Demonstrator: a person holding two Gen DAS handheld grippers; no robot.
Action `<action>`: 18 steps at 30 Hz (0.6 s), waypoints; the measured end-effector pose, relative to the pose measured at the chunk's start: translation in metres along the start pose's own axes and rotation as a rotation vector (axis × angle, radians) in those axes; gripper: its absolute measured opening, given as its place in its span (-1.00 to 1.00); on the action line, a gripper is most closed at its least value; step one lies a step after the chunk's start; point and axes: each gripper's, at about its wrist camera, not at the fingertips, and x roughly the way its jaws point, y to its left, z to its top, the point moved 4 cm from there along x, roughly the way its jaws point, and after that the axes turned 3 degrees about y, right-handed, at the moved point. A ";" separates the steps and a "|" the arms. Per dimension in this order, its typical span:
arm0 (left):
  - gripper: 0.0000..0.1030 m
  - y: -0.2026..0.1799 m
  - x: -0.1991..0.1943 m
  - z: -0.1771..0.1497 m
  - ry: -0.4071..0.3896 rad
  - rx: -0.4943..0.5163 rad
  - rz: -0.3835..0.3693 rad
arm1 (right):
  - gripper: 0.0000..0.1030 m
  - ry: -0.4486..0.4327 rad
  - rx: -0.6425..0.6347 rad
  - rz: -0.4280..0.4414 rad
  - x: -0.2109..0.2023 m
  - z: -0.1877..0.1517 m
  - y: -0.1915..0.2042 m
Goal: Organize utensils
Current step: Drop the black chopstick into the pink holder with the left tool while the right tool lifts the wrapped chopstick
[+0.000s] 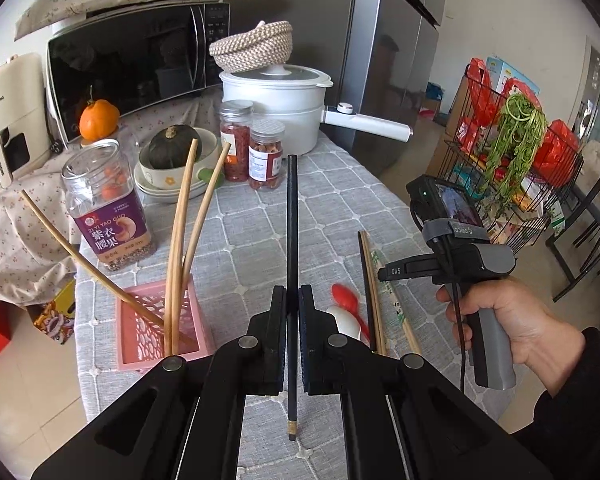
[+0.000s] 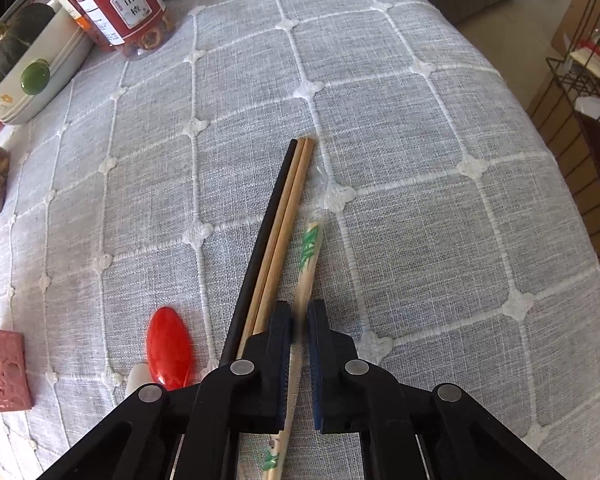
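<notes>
The left tool (image 1: pixel 293 300) holds a black chopstick (image 1: pixel 291 240) mid-frame. The right tool (image 2: pixel 300 316), narrow, maybe grips the wrapped chopsticks (image 2: pixel 308 252).

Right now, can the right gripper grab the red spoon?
Probably not straight away. The right gripper sits around the wrapped chopsticks, and the black chopstick and two wooden ones lie between it and the red spoon.
</notes>
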 end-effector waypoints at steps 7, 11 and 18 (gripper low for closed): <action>-0.89 0.002 -0.039 0.007 -0.100 0.011 0.002 | -0.92 -0.218 -0.030 0.097 -0.077 0.001 0.013; -0.89 0.002 -0.073 0.015 -0.187 0.008 -0.004 | -0.92 -0.350 -0.053 0.163 -0.124 -0.006 0.021; -0.89 0.009 -0.129 0.033 -0.351 -0.010 0.028 | -0.92 -0.507 -0.077 0.242 -0.179 -0.018 0.035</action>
